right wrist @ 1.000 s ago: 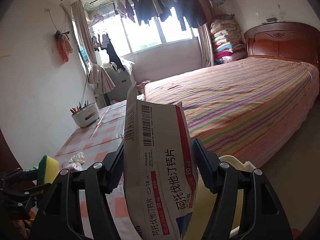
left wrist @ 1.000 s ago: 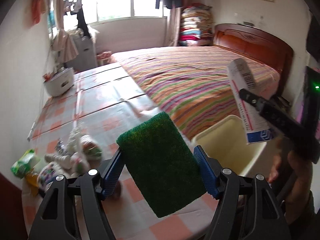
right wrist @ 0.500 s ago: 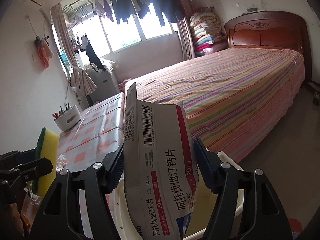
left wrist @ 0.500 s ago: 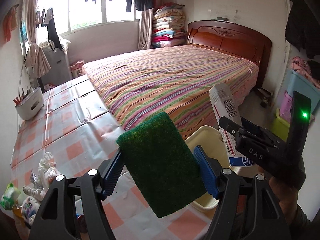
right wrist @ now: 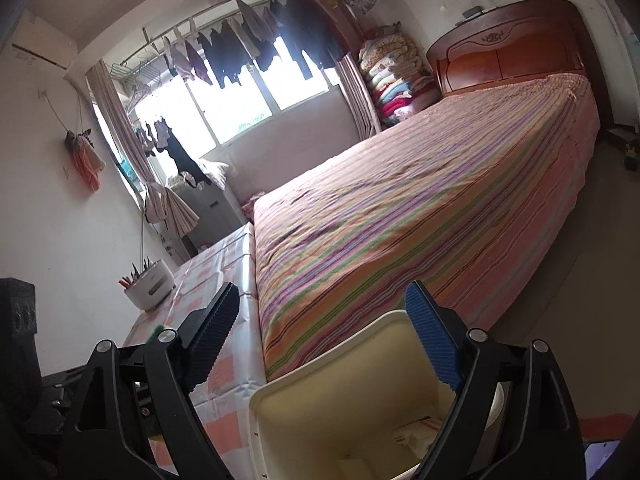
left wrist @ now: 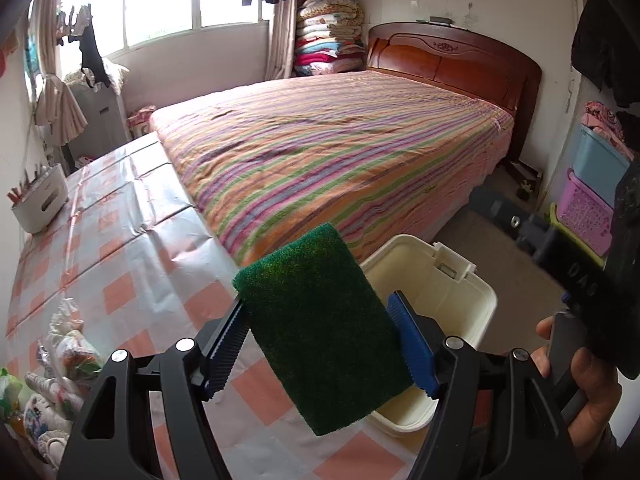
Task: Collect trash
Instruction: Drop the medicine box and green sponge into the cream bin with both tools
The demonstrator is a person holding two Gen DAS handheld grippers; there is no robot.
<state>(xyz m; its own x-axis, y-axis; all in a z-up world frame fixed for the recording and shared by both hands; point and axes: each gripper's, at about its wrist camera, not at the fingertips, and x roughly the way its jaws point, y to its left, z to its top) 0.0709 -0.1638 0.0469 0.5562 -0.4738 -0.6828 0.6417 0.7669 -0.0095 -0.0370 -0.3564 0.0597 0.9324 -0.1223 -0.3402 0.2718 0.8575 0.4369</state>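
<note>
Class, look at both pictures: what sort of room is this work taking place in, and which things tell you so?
Most likely a home bedroom: a striped bed with a wooden headboard, stacked quilts, and laundry hanging at the window.

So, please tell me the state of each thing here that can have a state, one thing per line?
Left gripper: shut on the green sponge.
Right gripper: jaws opening, nothing between them.
Cream bin: no lid on it, open at the top.
Medicine box: lying inside the bin.
Trash pile: still on the table.
</note>
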